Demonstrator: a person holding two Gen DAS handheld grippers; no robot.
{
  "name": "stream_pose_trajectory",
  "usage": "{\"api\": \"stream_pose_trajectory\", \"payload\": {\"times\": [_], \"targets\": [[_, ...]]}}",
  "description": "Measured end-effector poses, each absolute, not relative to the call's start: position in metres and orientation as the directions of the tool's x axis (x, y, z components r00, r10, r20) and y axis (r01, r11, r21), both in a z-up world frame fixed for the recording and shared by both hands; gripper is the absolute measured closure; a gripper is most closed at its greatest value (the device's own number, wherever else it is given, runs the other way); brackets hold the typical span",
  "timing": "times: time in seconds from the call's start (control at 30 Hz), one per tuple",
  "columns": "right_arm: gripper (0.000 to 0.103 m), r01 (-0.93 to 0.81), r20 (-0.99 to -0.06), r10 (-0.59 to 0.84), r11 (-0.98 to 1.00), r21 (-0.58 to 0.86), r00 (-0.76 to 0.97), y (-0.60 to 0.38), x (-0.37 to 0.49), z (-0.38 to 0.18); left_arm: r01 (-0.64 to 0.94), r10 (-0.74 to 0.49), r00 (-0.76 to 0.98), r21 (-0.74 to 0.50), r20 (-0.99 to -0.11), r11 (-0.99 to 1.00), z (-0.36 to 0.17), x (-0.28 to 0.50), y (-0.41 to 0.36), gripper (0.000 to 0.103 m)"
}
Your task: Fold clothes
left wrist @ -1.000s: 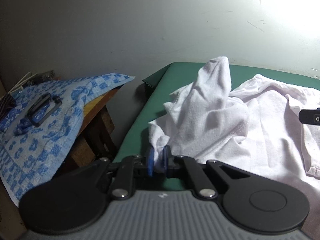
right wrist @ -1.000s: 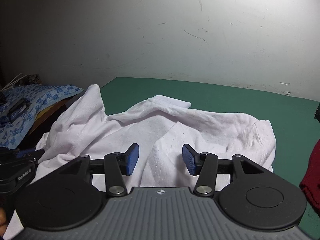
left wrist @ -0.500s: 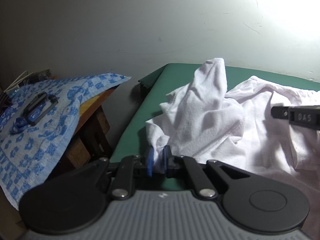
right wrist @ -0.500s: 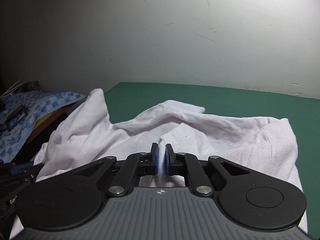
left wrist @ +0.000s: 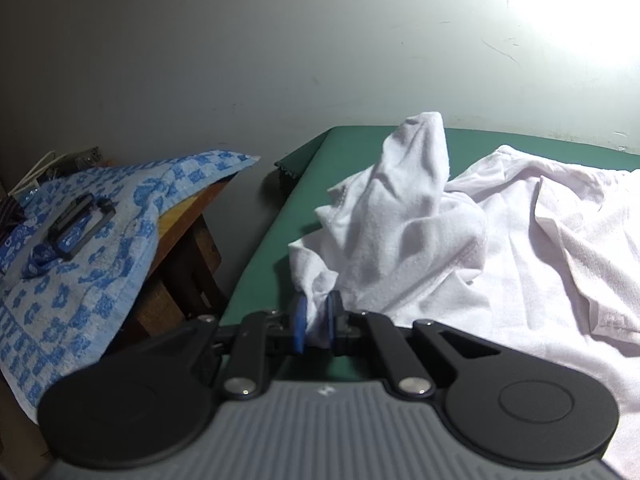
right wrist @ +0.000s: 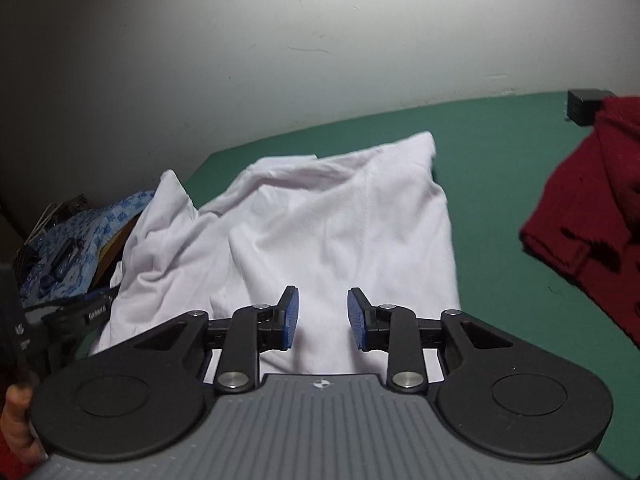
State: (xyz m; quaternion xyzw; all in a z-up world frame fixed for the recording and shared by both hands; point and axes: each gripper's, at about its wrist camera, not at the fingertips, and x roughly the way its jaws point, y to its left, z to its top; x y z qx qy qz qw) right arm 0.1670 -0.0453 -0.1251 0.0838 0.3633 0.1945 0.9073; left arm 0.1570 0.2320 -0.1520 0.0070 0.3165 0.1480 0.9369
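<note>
White shirt (left wrist: 500,248) lay crumpled on the green tabletop (left wrist: 272,264), bunched toward its left edge, one part sticking up in a peak near the far left corner. Left claw (left wrist: 316,320) was clenched on a bit of the shirt's edge, the cloth pinched between the blue pads near the tabletop's left edge. Right claw (right wrist: 322,316) hovered over the shirt's near part, jaws opening, pads apart; cloth showed below and between them but no pad pressed on it, so nothing was gripped there.

Step in hand, as I judge it: spreading or straightening the shirt before a fold, one corner anchored on the left, right side between grabs. No neat fold yet, so the task looked early. Next move probably called for the right claw to find a matching edge or corner, close on it, and pull the cloth flat against the left hold without dragging the shirt off the left edge.

Red garment (right wrist: 588,200) sat toward the tabletop's right edge, cut off by the frame, not yet touched. Hard to tell: which part of the shirt the left claw held, hem or sleeve; collar and sleeves were lost in the creases. Right view was motion-blurred. Blue patterned towel (left wrist: 80,248) covered a side stand beyond the left edge, with a small dark item on it, unclear what. Shirt's near edge was hidden under the claw bodies.
</note>
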Motion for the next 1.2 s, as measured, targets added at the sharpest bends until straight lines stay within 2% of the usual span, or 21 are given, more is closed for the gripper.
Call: {"api": "stream_pose_trajectory", "payload": {"times": [0.07, 0.1, 0.17, 0.27, 0.33, 0.4, 0.57, 0.7, 0.8, 0.87, 0.93, 0.97, 1.0, 1.03, 1.13, 1.2], "targets": [[0.073, -0.252, -0.677, 0.335, 0.942, 0.222, 0.655, -0.056, 0.156, -0.133, -0.264, 0.275, 0.752, 0.108, -0.598, 0.958, -0.151, 0.16, 0.234, 0.102], [0.077, -0.234, -0.694, 0.289, 0.956, 0.176, 0.659, -0.06, 0.151, -0.136, -0.262, 0.266, 0.747, 0.099, -0.609, 0.96, -0.149, 0.163, 0.236, 0.102], [0.076, -0.229, -0.694, 0.261, 0.963, 0.141, 0.671, -0.069, 0.141, -0.135, -0.253, 0.192, 0.748, -0.006, -0.635, 0.967, -0.139, 0.168, 0.245, 0.102], [0.074, -0.248, -0.638, 0.293, 0.955, 0.162, 0.712, -0.069, 0.132, -0.121, -0.22, 0.089, 0.779, -0.137, -0.62, 0.966, -0.117, 0.177, 0.242, 0.102], [0.062, -0.263, -0.594, 0.313, 0.949, 0.172, 0.741, -0.067, 0.126, -0.11, -0.177, 0.027, 0.796, -0.19, -0.604, 0.966, -0.105, 0.185, 0.229, 0.102], [0.062, -0.264, -0.579, 0.323, 0.946, 0.185, 0.749, -0.067, 0.128, -0.106, -0.117, -0.039, 0.814, -0.228, -0.58, 0.967, -0.092, 0.189, 0.208, 0.102], [0.062, -0.25, -0.575, 0.333, 0.943, 0.22, 0.747, -0.069, 0.138, -0.105, 0.108, -0.211, 0.813, -0.215, -0.542, 0.971, -0.079, 0.182, 0.122, 0.101], [0.062, -0.198, -0.598, 0.286, 0.957, 0.21, 0.749, -0.074, 0.151, -0.109, 0.249, -0.256, 0.761, -0.096, -0.596, 0.964, -0.106, 0.177, 0.061, 0.097], [0.062, -0.098, -0.604, 0.193, 0.977, 0.187, 0.773, -0.088, 0.162, -0.106, 0.293, -0.285, 0.705, -0.099, -0.65, 0.951, -0.125, 0.176, 0.052, 0.095], [0.061, -0.144, -0.584, 0.246, 0.966, 0.215, 0.774, -0.089, 0.171, -0.097, 0.298, -0.306, 0.695, -0.126, -0.651, 0.946, -0.124, 0.172, 0.064, 0.095], [0.06, -0.221, -0.565, 0.32, 0.946, 0.238, 0.76, -0.085, 0.182, -0.088, 0.32, -0.346, 0.681, -0.162, -0.645, 0.933, -0.118, 0.163, 0.078, 0.084], [0.058, -0.258, -0.562, 0.351, 0.936, 0.242, 0.749, -0.081, 0.188, -0.085, 0.329, -0.356, 0.682, -0.168, -0.639, 0.929, -0.116, 0.157, 0.085, 0.069], [0.056, -0.288, -0.568, 0.372, 0.928, 0.237, 0.734, -0.072, 0.196, -0.085, 0.337, -0.366, 0.682, -0.172, -0.633, 0.926, -0.114, 0.152, 0.091, 0.059], [0.056, -0.31, -0.573, 0.391, 0.92, 0.238, 0.72, -0.062, 0.206, -0.087, 0.34, -0.36, 0.689, -0.157, -0.63, 0.927, -0.115, 0.146, 0.099, 0.056], [0.056, -0.362, -0.578, 0.441, 0.897, 0.254, 0.686, -0.037, 0.237, -0.093, 0.307, -0.313, 0.683, -0.13, -0.66, 0.943, -0.125, 0.132, 0.12, 0.056], [0.056, -0.363, -0.583, 0.458, 0.889, 0.28, 0.672, -0.024, 0.261, -0.098, 0.263, -0.287, 0.673, -0.143, -0.681, 0.954, -0.134, 0.126, 0.135, 0.066]]}}
